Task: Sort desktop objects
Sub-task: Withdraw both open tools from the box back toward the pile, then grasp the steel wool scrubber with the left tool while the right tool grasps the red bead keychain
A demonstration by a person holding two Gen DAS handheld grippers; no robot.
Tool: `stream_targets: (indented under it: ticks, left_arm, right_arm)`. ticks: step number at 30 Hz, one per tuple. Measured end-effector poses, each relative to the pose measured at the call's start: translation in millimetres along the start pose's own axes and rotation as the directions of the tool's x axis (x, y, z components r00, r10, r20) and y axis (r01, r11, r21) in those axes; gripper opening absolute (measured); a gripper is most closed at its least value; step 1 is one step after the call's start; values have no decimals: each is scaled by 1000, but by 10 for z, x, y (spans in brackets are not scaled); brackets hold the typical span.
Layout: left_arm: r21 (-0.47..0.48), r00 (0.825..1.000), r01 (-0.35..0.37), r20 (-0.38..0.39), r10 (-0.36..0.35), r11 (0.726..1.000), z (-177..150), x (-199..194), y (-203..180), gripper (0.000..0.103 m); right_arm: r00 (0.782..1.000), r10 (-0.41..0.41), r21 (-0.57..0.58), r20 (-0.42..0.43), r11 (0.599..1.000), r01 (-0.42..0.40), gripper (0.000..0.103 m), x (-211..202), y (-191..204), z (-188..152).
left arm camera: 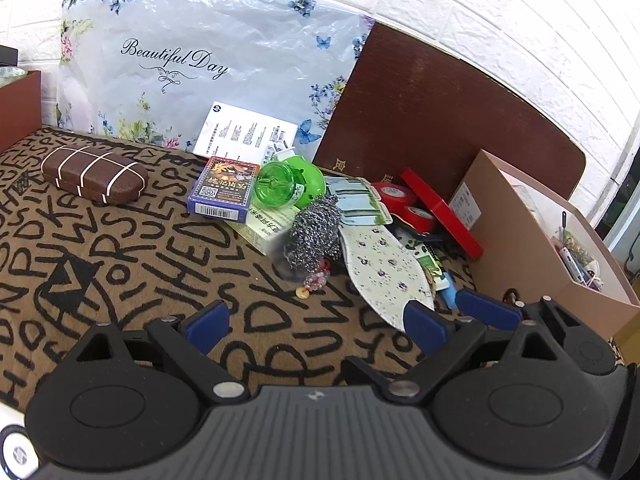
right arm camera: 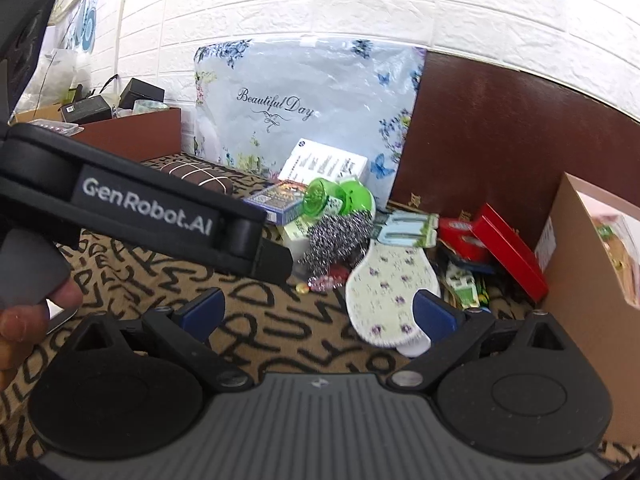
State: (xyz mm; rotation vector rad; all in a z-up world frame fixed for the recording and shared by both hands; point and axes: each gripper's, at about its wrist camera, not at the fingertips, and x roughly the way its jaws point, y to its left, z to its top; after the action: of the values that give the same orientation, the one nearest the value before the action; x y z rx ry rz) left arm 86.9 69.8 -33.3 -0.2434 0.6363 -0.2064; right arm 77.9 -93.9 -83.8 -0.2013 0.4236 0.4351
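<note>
A pile of small things lies on the lettered brown mat (left arm camera: 120,264): a floral insole (left arm camera: 384,268), a steel wool scrubber (left arm camera: 316,232), a green plastic device (left arm camera: 292,184), a purple card box (left arm camera: 224,192), red tape rolls (left arm camera: 404,204) and a brown glasses case (left arm camera: 94,174). My left gripper (left arm camera: 316,324) is open and empty, its right pad close to the insole's near tip. My right gripper (right arm camera: 318,314) is open and empty, its right pad beside the insole (right arm camera: 388,296). The left gripper's body (right arm camera: 148,208) crosses the right wrist view.
A cardboard box (left arm camera: 532,248) holding small items stands at the right. A brown board (left arm camera: 432,112) and a floral plastic bag (left arm camera: 208,64) lean on the white brick wall. A brown box (right arm camera: 132,132) with black items sits at the far left.
</note>
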Motion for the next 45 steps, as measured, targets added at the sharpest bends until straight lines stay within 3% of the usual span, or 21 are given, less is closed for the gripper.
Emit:
stream_targets:
  ticks: [3,5,7,16,31,32,34,41,45]
  left_arm:
    - [-1,1000,4,0,-4,1000,47,62,37,95]
    - [2,1000,2,8,-2,1000,86,104,51,93]
    - [1,1000,-6,17,6,1000,141,159,56,89]
    - [-5,1000,-27,-9,27,1000,393,603,118,60]
    - [32,999,-3,-41,4,999,540,1076,26,56]
    - [31,999,-3,-46,4,1000,542,1096,29,54]
    - [29,998,7,-62,-5,1000,540,1139,39,39]
    - [34,998,25,-60,-23,999,500,1086,46,32]
    - [8,999,31,-39,-31,999,492,905,118,31]
  right_arm:
    - [1000,17,-6,1,1000,-17,96,102,24,44]
    - [1000,25,-10,-1,1000,-25,88,167,41,60]
    - [1000,27,-5,-10,1000,-27,87,260,45,77]
    - [998,46,9,-45,999,-46,73,667,-35,132]
    - [989,92,44,-114,995,-88,55,1033,-166,51]
    - [989,94,51,-112,995,-88,55,1036,-181,45]
    - [988,98,59,-121,994,-92,54,1055,-201,34]
    - [984,108,75,-144,992,-98,47,1099,-228,3]
    - [983,110,90,-148,991,-97,25,1070,-255,-3]
